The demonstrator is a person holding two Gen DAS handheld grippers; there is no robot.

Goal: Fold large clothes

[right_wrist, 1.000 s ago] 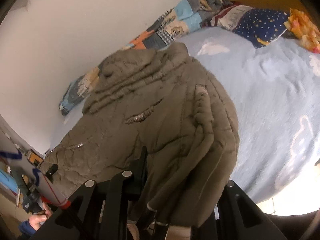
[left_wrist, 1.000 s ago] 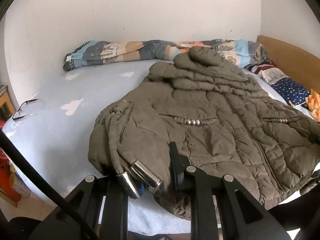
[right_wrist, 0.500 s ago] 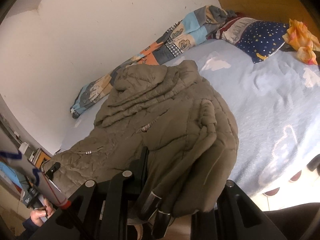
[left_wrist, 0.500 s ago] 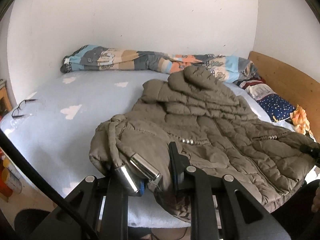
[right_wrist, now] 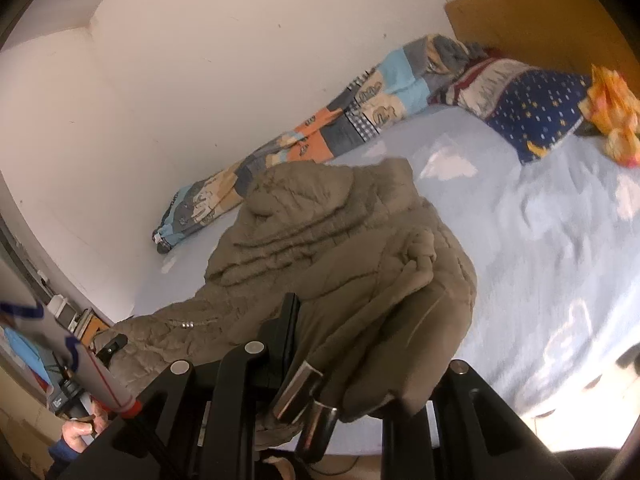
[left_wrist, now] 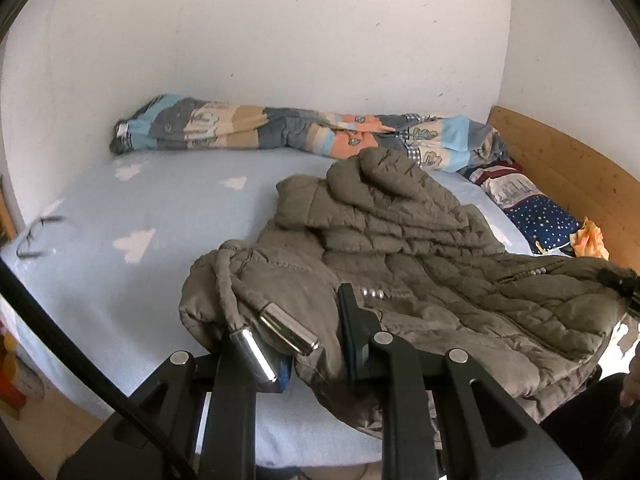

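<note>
An olive-brown quilted hooded jacket [left_wrist: 420, 248] lies on a pale blue bed sheet [left_wrist: 132, 216], hood toward the wall. My left gripper [left_wrist: 312, 332] is shut on the jacket's hem corner near the bed's front edge; two metal drawcord ends [left_wrist: 288, 330] hang by the fingers. In the right wrist view the jacket [right_wrist: 320, 240] drapes over my right gripper [right_wrist: 340, 364], which is shut on the opposite hem corner, fabric hiding its right finger. Both corners are lifted slightly off the bed.
A rolled patchwork quilt [left_wrist: 288, 132] lies along the white wall. A star-print pillow [left_wrist: 536, 216] and an orange cloth [left_wrist: 588, 236] sit by the wooden headboard [left_wrist: 572, 176]. Glasses [left_wrist: 40, 232] lie at the sheet's left edge.
Both grippers have pulled back and risen with the hem held, drawing the jacket toward the bed's front edge; more of the wall and bed shows.
</note>
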